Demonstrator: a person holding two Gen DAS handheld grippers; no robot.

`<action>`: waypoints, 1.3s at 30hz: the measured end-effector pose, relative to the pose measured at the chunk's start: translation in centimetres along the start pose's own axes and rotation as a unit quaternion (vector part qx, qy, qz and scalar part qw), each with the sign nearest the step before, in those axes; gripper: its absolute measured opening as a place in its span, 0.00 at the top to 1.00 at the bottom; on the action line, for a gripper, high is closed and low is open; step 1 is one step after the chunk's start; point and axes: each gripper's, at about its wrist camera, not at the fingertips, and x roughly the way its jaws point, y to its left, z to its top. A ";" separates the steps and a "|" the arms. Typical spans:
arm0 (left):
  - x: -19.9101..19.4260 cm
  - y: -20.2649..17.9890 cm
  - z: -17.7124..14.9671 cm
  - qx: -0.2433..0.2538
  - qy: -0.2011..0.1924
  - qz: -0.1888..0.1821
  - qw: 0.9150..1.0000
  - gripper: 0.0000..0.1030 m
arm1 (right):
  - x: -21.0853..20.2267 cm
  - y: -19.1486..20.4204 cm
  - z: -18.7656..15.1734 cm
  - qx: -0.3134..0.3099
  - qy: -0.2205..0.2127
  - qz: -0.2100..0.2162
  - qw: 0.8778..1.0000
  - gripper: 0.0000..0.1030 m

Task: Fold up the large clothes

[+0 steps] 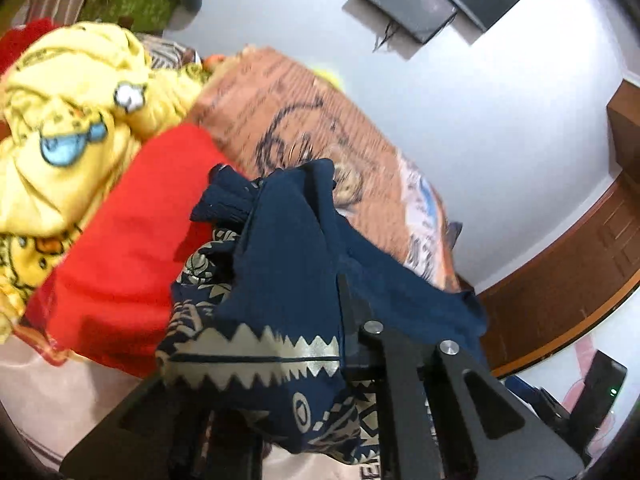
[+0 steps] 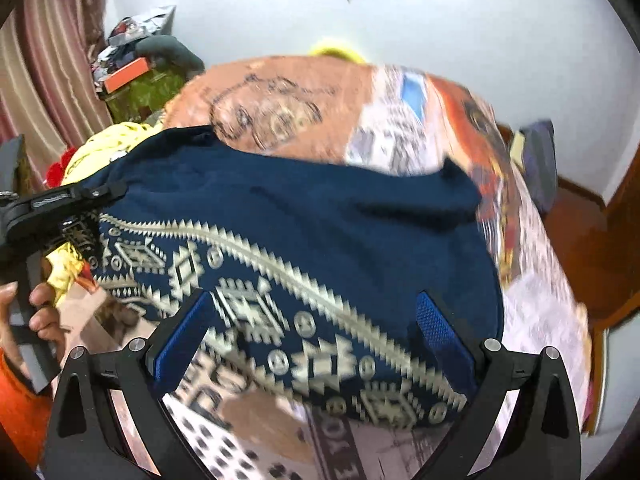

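fabric drapes over the left gripper (image 1: 340,344), hiding its fingertips; it is pinched on the navy patterned garment (image 2: 304,216), bunched and lifted at that corner. motion blur smears the printed bedspread (image 2: 288,96) beneath. the right gripper (image 2: 316,344) hangs spread wide above the garment's patterned hem, its blue pads (image 2: 436,328) pressing nothing. a yellow garment (image 1: 68,128) and red cloth (image 1: 132,240) crowd the left side. the bed's right edge drops beside a wooden door (image 1: 568,284).
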 end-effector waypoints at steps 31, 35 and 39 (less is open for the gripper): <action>-3.2 0.8 -2.0 0.099 0.034 0.084 0.991 0.96 | 7.9 4.5 -0.4 -0.060 0.061 0.033 0.996 0.00; -3.5 -2.6 -0.4 0.136 0.021 0.067 0.988 0.96 | 6.8 3.2 0.2 -0.041 0.053 0.038 0.997 0.01; -3.3 -7.4 0.8 0.183 0.006 0.044 0.982 0.97 | 6.5 1.6 0.7 -0.015 0.044 0.039 0.998 0.01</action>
